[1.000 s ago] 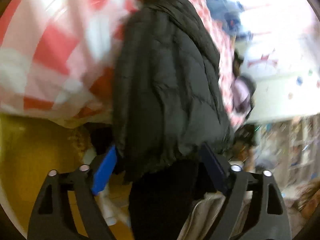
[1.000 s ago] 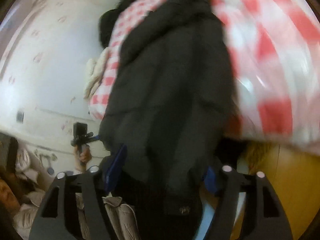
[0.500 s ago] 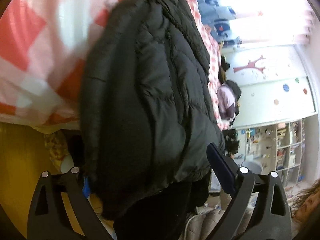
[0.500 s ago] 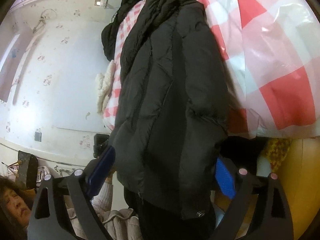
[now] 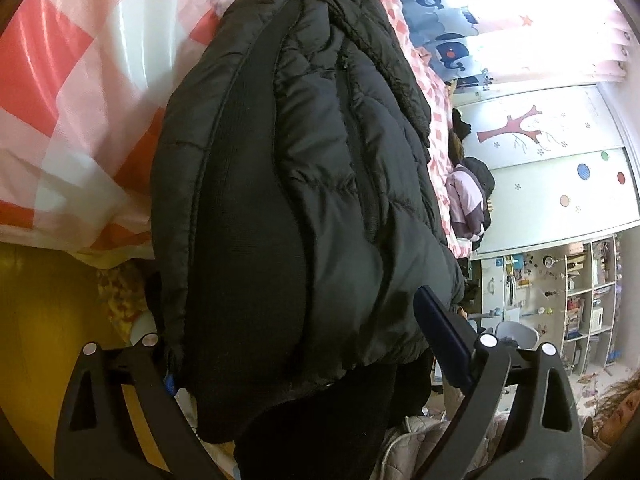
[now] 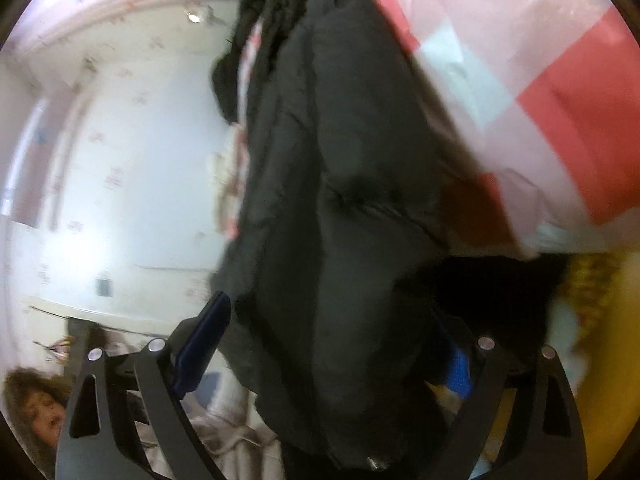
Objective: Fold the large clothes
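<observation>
Left wrist view: the black puffer jacket [image 5: 304, 184] lies draped over the edge of a bed spread with a pink-and-white checked cover [image 5: 80, 92], its hem hanging down between the fingers of the left gripper [image 5: 308, 352]. The jaws stand wide — the visible blue pad is clear of the cloth, so nothing is pinched. From the right wrist, blurred, the right gripper [image 6: 332, 344] likewise stands spread wide around the jacket's lower edge — gripping nothing.

Bright whale-print curtains [image 5: 448, 40], tree-decorated wardrobe doors [image 5: 552, 160], crowded open shelves [image 5: 580, 300]; pale patterned wallpaper [image 6: 120, 180] opposite.
</observation>
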A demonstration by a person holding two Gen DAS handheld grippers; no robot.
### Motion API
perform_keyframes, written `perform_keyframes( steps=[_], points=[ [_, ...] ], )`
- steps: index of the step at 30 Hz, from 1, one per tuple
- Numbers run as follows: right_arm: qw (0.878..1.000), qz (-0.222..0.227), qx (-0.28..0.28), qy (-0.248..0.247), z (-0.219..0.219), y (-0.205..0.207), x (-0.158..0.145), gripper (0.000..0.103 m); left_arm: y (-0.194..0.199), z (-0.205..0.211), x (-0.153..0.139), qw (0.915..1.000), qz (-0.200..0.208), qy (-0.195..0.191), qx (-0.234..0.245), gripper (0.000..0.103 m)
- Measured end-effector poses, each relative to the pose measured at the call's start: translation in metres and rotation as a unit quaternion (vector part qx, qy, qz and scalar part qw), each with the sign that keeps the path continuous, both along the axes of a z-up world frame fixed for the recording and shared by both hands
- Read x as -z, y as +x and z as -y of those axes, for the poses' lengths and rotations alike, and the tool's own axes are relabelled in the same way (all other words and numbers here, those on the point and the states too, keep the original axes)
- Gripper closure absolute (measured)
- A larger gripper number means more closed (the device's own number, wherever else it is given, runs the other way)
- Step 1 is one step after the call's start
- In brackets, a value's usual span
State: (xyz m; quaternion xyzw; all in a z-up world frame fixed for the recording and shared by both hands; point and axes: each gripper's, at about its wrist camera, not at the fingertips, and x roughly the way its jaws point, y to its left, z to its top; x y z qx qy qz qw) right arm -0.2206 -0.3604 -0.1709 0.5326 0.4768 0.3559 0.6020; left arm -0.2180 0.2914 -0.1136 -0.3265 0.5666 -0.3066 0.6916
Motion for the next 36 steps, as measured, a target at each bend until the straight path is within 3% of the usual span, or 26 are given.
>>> perform_keyframes(
  steps=[2,3,4,7,9,12,16,19,20,21,22,23,26,30,36],
  points=[
    [1.000,0.027,0.008,0.010,-0.003,-0.001,-0.005,0.015,0.000,0.002,-0.002,0.9999,0.011,0.009,-0.003,0.013],
    [0.999,0.044,0.014,0.012,-0.003,-0.001,-0.010,0.020,-0.001,0.003,-0.004,0.9998,0.015,0.014,-0.003,0.019],
    [0.998,0.065,0.023,0.011,-0.003,-0.003,-0.018,0.035,0.000,0.003,-0.006,0.9995,0.018,0.025,-0.003,0.022],
    [0.996,0.086,0.035,0.001,0.000,-0.005,-0.031,0.068,0.001,0.003,-0.010,0.9987,0.019,0.047,-0.003,0.053],
    [0.993,0.105,0.050,0.001,0.005,-0.009,-0.041,0.077,0.000,0.002,-0.019,0.9984,0.026,0.050,-0.009,0.073],
    [0.988,0.139,0.069,0.006,0.011,-0.016,-0.064,0.084,-0.004,0.000,-0.039,0.9977,0.052,0.040,-0.015,0.089],
    [0.983,0.171,0.072,0.003,0.012,-0.024,-0.090,0.084,-0.015,-0.005,-0.068,0.9952,0.094,0.025,-0.006,0.091],
    [0.986,0.153,0.054,-0.023,0.011,-0.026,-0.088,0.081,-0.017,-0.005,-0.063,0.9928,0.086,0.081,0.021,0.083],
    [0.989,0.138,0.049,-0.031,0.011,-0.025,-0.082,0.080,-0.016,-0.005,-0.055,0.9924,0.070,0.098,0.024,0.065],
    [0.992,0.116,0.041,-0.039,0.015,-0.025,-0.072,0.065,-0.016,-0.005,-0.047,0.9924,0.056,0.107,0.024,0.039],
    [0.994,0.096,0.037,-0.049,0.015,-0.025,-0.063,0.044,-0.015,-0.008,-0.036,0.9932,0.035,0.110,0.016,0.031],
    [0.995,0.073,0.037,-0.064,0.016,-0.026,-0.053,0.037,-0.016,-0.013,-0.027,0.9950,0.023,0.097,0.008,0.025],
    [0.996,0.037,0.044,-0.064,0.023,-0.036,-0.030,0.032,-0.020,-0.031,-0.009,0.9994,0.012,0.028,-0.017,0.018],
    [0.998,0.022,0.063,-0.019,0.035,-0.047,-0.012,0.022,-0.018,-0.057,0.012,0.9972,-0.001,-0.049,-0.057,0.013],
    [0.996,0.026,0.078,0.039,0.031,-0.033,0.004,0.015,0.002,-0.057,0.039,0.9933,-0.021,-0.090,-0.071,0.012]
  ],
)
